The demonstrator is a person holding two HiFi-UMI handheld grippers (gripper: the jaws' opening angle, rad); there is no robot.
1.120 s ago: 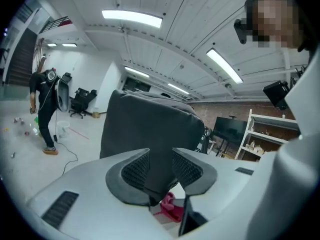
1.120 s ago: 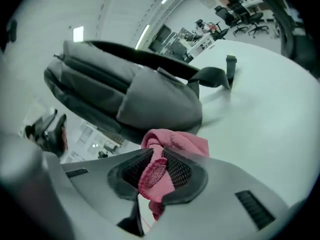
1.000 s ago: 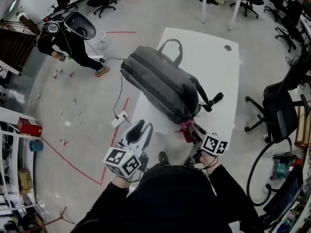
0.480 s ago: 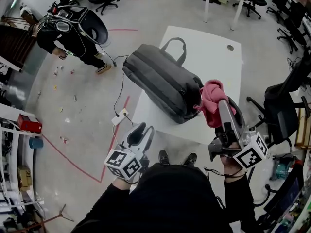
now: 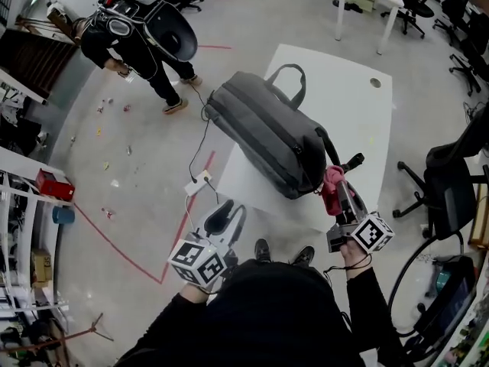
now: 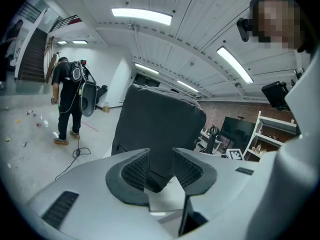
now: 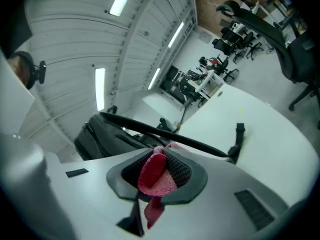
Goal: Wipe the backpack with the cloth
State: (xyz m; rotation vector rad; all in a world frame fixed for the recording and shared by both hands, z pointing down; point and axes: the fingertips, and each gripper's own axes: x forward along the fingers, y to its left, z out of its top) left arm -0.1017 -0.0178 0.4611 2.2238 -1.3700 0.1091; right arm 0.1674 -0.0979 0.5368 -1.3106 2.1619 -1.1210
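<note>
Vs half a sec ago the right gripper (image 5: pixel 341 191) has dropped from up over the bag's near-right end and now sits lower, at that end's corner. The pink cloth (image 5: pixel 331 179) is less bunched up in the head view. A full sec ago it was lower yet, by the table's near edge. The left gripper (image 5: pixel 222 217) has hardly shifted, hanging off the table's near-left side, jaws spread w/ nothing in them; the bag shows beyond the gap. The right jaws pinch the cloth (image 7: pixel 152 176), a tail of it hanging below the pads. The grey backpack (image 5: pixel 263 140) lies on the white table (image 5: pixel 348 102), long axis diagonal, far-left to near-right. Its carry-handle loop sticks out on the far side, away from the person, and a strap trails off the near-right end. A bystander (image 5: pixel 137 33) stands on the floor, far left.
</note>
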